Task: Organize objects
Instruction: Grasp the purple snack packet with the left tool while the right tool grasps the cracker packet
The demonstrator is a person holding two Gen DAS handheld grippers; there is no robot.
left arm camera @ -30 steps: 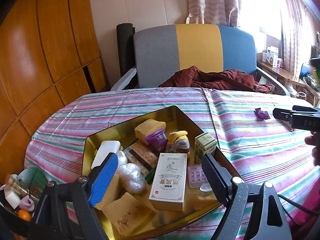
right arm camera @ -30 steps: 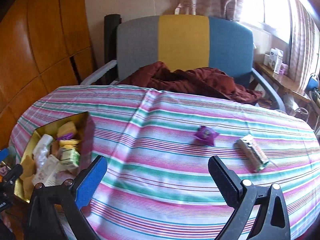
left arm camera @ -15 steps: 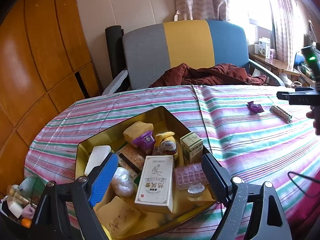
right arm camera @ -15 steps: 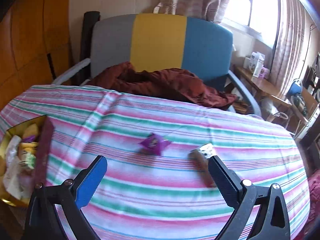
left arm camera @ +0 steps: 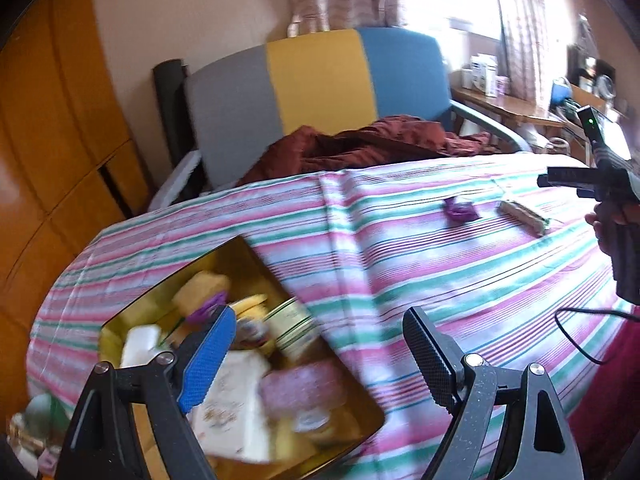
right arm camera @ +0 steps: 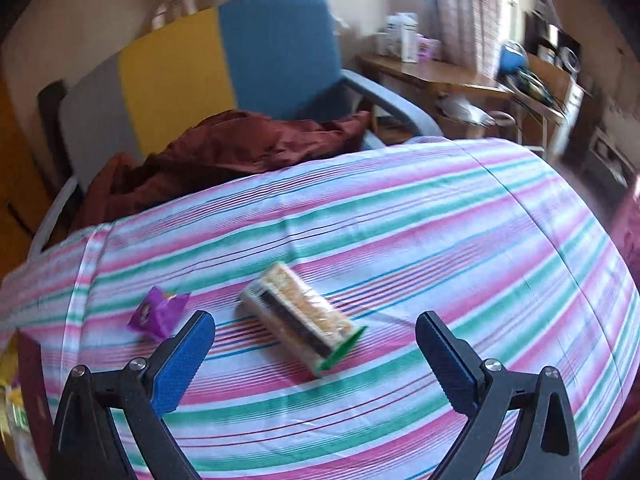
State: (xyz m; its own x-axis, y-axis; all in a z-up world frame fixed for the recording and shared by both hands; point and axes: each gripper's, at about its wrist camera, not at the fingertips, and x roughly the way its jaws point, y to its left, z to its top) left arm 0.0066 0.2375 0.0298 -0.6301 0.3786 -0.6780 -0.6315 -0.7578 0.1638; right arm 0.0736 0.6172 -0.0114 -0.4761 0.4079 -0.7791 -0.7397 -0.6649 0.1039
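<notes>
A gold tin (left arm camera: pixel 132 308) holding several packets and boxes lies on the striped tablecloth (left arm camera: pixel 400 248). My left gripper (left arm camera: pixel 320 356) hangs open over the tin's right corner with nothing between its fingers. Farther right on the cloth lie a purple packet (left arm camera: pixel 460 210) and a clear-wrapped snack bar (left arm camera: pixel 524 214). In the right wrist view the snack bar (right arm camera: pixel 300 316) lies diagonally just ahead of my right gripper (right arm camera: pixel 316 356), which stands open and empty. The purple packet (right arm camera: pixel 158 312) is left of the bar, beyond the blue pad. Both views are motion-blurred.
A grey, yellow and blue chair (left arm camera: pixel 316 84) with a dark red cloth (left arm camera: pixel 360 148) stands behind the table. A person's hand (left arm camera: pixel 604 220) and a black cable (left arm camera: pixel 576 340) are at the right edge. Wooden panels (left arm camera: pixel 52 140) line the left. A cluttered side table (right arm camera: pixel 432 72) stands back right.
The right gripper has swept to the right and rolled; the snack bar now lies just ahead of its open fingers. The left gripper has shifted right, so the tin sits lower left in its view.
</notes>
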